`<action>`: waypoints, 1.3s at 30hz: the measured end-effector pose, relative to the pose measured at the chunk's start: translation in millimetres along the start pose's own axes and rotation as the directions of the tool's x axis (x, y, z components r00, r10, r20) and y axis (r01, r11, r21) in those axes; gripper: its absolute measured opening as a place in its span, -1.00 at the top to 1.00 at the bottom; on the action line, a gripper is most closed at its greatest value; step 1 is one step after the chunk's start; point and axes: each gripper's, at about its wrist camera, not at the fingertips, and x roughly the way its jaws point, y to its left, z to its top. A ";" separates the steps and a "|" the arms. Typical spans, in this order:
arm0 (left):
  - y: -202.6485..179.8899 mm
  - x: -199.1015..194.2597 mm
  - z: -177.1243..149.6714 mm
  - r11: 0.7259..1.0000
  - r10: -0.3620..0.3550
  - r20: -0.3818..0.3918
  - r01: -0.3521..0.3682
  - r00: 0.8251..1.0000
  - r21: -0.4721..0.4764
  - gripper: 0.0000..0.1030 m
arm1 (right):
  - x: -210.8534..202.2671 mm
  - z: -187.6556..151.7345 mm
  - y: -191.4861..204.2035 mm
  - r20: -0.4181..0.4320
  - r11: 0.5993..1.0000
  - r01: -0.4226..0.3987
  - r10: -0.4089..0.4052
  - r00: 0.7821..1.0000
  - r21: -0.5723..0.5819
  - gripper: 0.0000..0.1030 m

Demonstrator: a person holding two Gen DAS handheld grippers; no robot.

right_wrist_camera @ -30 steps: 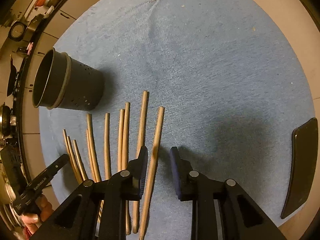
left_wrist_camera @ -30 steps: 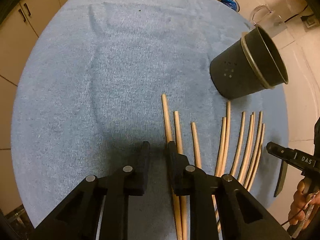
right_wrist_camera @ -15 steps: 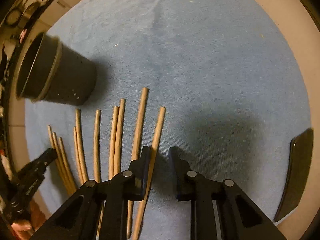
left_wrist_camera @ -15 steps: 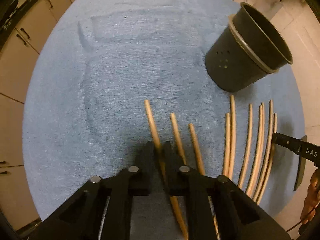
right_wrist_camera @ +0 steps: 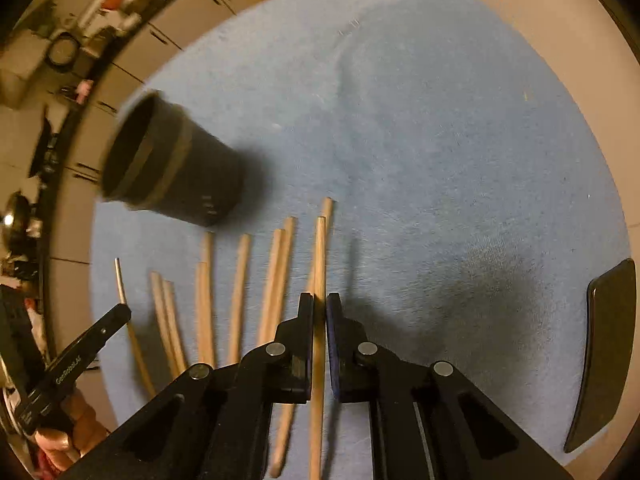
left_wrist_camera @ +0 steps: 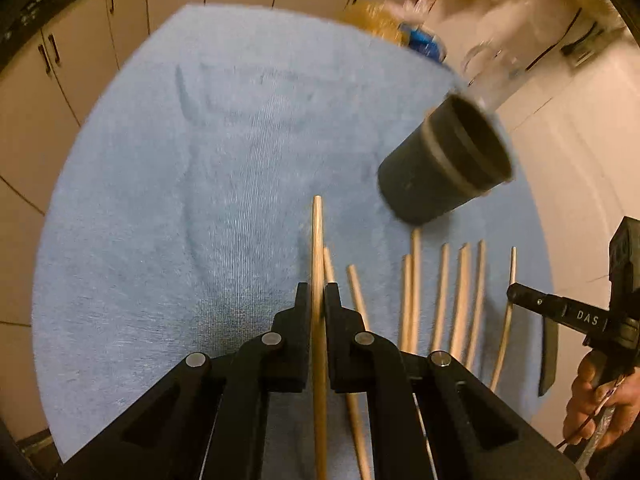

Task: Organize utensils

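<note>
Black fingers (left_wrist_camera: pixel 301 308) of both grippers pinching smooth round wooden chopsticks (left_wrist_camera: pixel 317 240) (one each), ribbed blue towel (left_wrist_camera: pixel 160 220)

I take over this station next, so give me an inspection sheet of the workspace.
Surface: blue towel, creased, over a pale counter.
Job's things: dark holder cup upright; wooden chopsticks lying loose beside it.
Clutter: flat black object at the towel's edge.
Grippers: left hand-held gripper shut on one chopstick; right hand-held gripper shut on another chopstick.
Cables: thin wire by the hand.
Surroundings: cabinets, kitchenware.
</note>
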 end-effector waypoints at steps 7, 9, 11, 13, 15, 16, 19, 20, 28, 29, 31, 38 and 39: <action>-18.1 -42.6 -3.7 0.999 0.000 0.137 -0.007 0.991 0.051 0.88 | -51.7 -8.8 21.7 0.159 0.992 -0.081 0.095 0.983 -0.092 0.88; -28.0 -50.1 -5.8 0.998 -0.003 0.163 -0.008 0.987 0.067 0.88 | -61.4 -13.4 27.5 0.209 0.990 -0.077 0.101 0.973 -0.121 0.88; -39.0 -53.7 -2.3 0.996 -0.003 0.192 -0.013 0.981 0.086 0.88 | -72.0 -17.8 32.5 0.247 0.986 -0.089 0.122 0.961 -0.143 0.88; -45.7 -62.0 -0.8 0.995 -0.009 0.216 -0.014 0.976 0.102 0.88 | -81.2 -25.4 36.8 0.277 0.984 -0.086 0.126 0.953 -0.153 0.88; -49.1 -65.1 1.1 0.994 -0.016 0.236 -0.011 0.972 0.113 0.88 | -91.1 -28.9 38.6 0.303 0.982 -0.090 0.137 0.943 -0.163 0.88; -50.8 -68.1 1.7 0.993 -0.017 0.247 -0.013 0.969 0.119 0.88 | -92.6 -29.7 42.1 0.316 0.982 -0.086 0.136 0.939 -0.166 0.88; -56.5 -75.2 4.5 0.990 -0.020 0.273 -0.019 0.962 0.138 0.88 | -97.6 -27.9 45.1 0.342 0.982 -0.089 0.143 0.929 -0.168 0.88; -58.1 -78.0 5.2 0.989 -0.021 0.280 -0.021 0.960 0.145 0.88 | -101.1 -27.4 43.2 0.352 0.982 -0.091 0.145 0.925 -0.165 0.88; -68.1 -89.7 9.7 0.986 -0.030 0.312 -0.023 0.950 0.164 0.88 | -118.8 -25.3 42.2 0.393 0.980 -0.100 0.163 0.905 -0.174 0.88; -68.2 -90.6 11.0 0.986 -0.031 0.315 -0.024 0.948 0.168 0.88 | -121.8 -24.5 42.8 0.399 0.979 -0.101 0.166 0.902 -0.178 0.89; -69.8 -93.1 13.8 0.985 -0.028 0.325 -0.030 0.945 0.173 0.88 | -126.7 -23.1 43.8 0.411 0.978 -0.102 0.169 0.896 -0.181 0.89; -75.4 -106.4 27.8 0.983 -0.036 0.351 -0.030 0.936 0.182 0.88 | -143.7 -15.7 48.5 0.442 0.975 -0.115 0.190 0.877 -0.191 0.89; -76.7 -109.2 30.5 0.983 -0.038 0.355 -0.029 0.934 0.183 0.88 | -146.2 -14.7 49.1 0.446 0.974 -0.118 0.194 0.874 -0.193 0.89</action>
